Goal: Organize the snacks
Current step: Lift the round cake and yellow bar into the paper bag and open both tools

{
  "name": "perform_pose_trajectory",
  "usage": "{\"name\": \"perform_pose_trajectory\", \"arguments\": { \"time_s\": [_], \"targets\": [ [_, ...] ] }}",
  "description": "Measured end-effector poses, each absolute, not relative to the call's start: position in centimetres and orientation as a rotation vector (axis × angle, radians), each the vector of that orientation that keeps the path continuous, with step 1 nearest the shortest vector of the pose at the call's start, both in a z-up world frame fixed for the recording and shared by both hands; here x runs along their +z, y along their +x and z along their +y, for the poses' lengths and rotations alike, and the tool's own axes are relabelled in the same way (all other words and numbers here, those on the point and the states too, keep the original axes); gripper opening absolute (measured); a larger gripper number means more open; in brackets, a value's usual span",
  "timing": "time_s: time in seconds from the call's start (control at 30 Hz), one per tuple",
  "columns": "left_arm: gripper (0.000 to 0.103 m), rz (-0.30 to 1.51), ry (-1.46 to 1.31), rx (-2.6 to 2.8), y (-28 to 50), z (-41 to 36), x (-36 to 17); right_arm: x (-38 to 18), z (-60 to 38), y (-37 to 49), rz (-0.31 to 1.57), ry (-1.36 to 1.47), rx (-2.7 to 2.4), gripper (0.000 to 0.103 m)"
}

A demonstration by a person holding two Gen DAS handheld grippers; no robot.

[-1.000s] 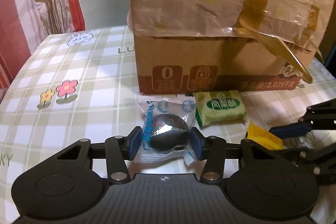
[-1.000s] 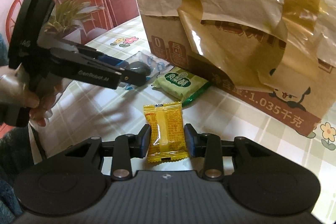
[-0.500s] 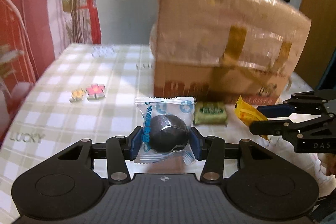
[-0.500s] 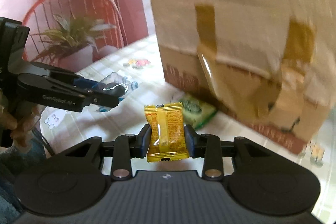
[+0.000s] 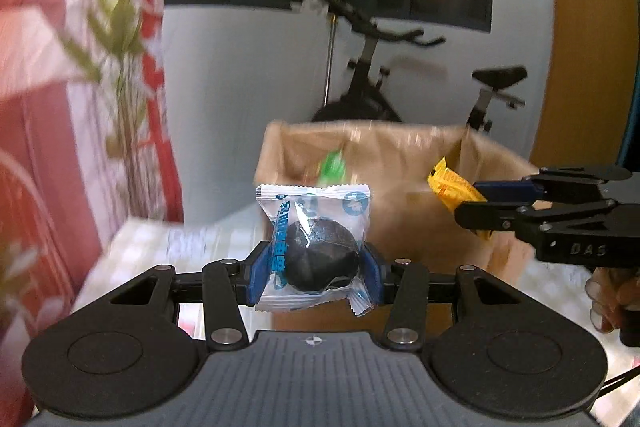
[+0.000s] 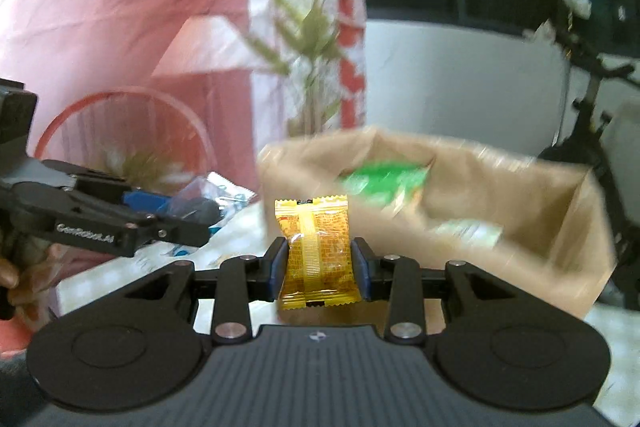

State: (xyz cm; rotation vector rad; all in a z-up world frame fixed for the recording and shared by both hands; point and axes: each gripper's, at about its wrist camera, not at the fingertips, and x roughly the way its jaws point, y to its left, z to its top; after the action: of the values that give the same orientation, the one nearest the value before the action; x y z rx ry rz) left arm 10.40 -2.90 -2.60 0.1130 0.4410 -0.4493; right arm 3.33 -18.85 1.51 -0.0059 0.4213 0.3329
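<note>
Box [image 5: 420,227] stood open-topped ahead of both grippers, its near wall [image 6: 460,267] rising in their way, open air above the rim. Green packets [image 6: 384,183] lay inside. Right gripper [image 5: 472,203] crowded the box's right side; left gripper [image 6: 200,215] sat left of it. Exercise bike [image 5: 372,83] stood behind.

Exercise bike [image 5: 404,83] by wall; plant [image 6: 308,39]; pink curtain [image 6: 120,27].
</note>
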Motion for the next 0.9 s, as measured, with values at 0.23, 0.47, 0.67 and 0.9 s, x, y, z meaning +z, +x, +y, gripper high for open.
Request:
{"name": "perform_pose_trajectory", "arguments": {
  "time_s": [0.23, 0.47, 0.67, 0.9],
  "targets": [
    [0.050, 0.370, 0.093, -0.478, 13.4, -6.8, 1.1, 4.0, -22.4, 6.6, 0.419, 0.005, 0.228, 0.037],
    [0.051, 0.430, 0.107, -0.492, 17.1, -10.4, 0.3, 3.1, -25.5, 8.9, 0.523, 0.051, 0.129, 0.037],
    [0.052, 0.487, 0.127, -0.476, 18.8, -11.5, -1.7, 1.9, -26.0, 9.1, 0.576, 0.066, 0.104, 0.037],
    [0.061, 0.471, 0.139, -0.447, 18.0, -10.0, -1.3, 2.2, -25.6, 8.3, 0.573, 0.060, 0.101, 0.040]
  ]
}}
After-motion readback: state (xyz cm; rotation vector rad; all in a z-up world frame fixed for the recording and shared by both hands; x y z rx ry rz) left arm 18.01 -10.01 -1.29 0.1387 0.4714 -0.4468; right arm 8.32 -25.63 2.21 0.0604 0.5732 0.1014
